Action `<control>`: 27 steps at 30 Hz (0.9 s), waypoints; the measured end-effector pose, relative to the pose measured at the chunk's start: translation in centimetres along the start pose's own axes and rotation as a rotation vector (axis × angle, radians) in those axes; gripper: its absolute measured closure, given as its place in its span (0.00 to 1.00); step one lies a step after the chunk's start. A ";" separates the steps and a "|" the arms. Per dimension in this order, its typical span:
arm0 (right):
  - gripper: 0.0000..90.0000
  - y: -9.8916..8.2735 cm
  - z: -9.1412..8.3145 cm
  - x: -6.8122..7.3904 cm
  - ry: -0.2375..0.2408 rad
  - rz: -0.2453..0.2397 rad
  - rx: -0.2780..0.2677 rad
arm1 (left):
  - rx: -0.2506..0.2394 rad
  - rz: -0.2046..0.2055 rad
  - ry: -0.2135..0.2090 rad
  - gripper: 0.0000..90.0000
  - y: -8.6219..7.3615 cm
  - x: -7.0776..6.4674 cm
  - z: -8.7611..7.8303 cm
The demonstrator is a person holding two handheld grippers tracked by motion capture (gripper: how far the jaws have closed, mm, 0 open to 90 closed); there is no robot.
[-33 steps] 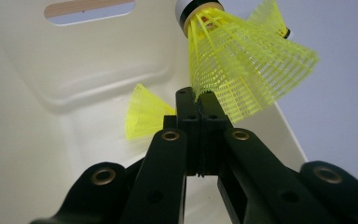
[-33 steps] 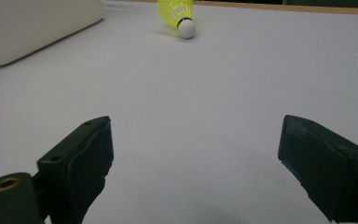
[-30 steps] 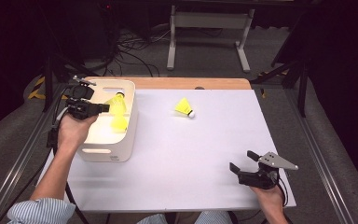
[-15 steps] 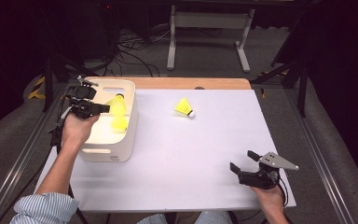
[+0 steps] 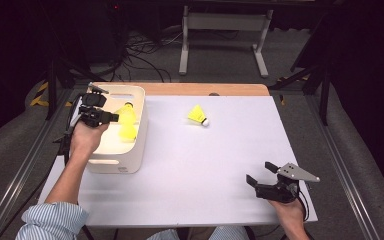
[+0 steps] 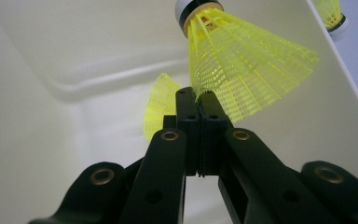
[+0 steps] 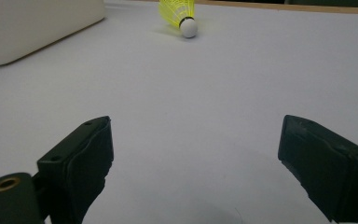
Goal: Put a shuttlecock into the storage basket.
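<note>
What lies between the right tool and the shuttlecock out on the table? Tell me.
Nothing: in the right gripper view, bare white table runs from the right tool to the shuttlecock.

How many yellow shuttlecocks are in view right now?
3. One is pinched by its skirt in the left gripper over the white bin; a second shuttlecock lies inside the bin; a third shuttlecock lies on the table. The bin may hide more.

You get a bright, evenly lit table [image 5: 220, 165] w/ dark surroundings; soft shadows only. Left gripper view: jaws close-up, slightly soft. Right gripper view: jaws blurred, far shuttlecock [image 7: 179, 14] soft.
</note>
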State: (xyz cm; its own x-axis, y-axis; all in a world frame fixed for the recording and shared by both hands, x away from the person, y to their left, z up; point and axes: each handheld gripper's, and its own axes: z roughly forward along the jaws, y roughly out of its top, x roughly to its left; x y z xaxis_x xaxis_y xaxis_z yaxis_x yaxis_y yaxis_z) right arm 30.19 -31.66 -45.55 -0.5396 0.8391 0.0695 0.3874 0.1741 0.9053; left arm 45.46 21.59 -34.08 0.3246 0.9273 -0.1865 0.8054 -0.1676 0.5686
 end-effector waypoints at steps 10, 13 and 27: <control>0.12 0.0 0.0 0.1 -0.001 0.001 0.005 | 0.008 -0.003 -0.013 0.60 0.0 -0.1 0.8; 0.12 0.0 0.0 0.0 -0.001 0.000 0.004 | 0.011 -0.009 -0.026 0.50 -0.2 -0.1 0.8; 0.12 0.0 0.0 0.0 -0.002 0.002 0.002 | -0.025 0.000 -0.032 0.40 -0.5 -0.8 -0.4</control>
State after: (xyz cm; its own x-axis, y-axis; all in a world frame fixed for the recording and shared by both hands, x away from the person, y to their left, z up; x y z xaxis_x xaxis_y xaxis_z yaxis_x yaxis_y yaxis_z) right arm 30.17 -31.65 -45.54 -0.5375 0.8403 0.0703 0.3898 0.1736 0.9044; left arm 44.57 21.06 -33.93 0.3406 0.9161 -0.2115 0.7929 -0.1590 0.5882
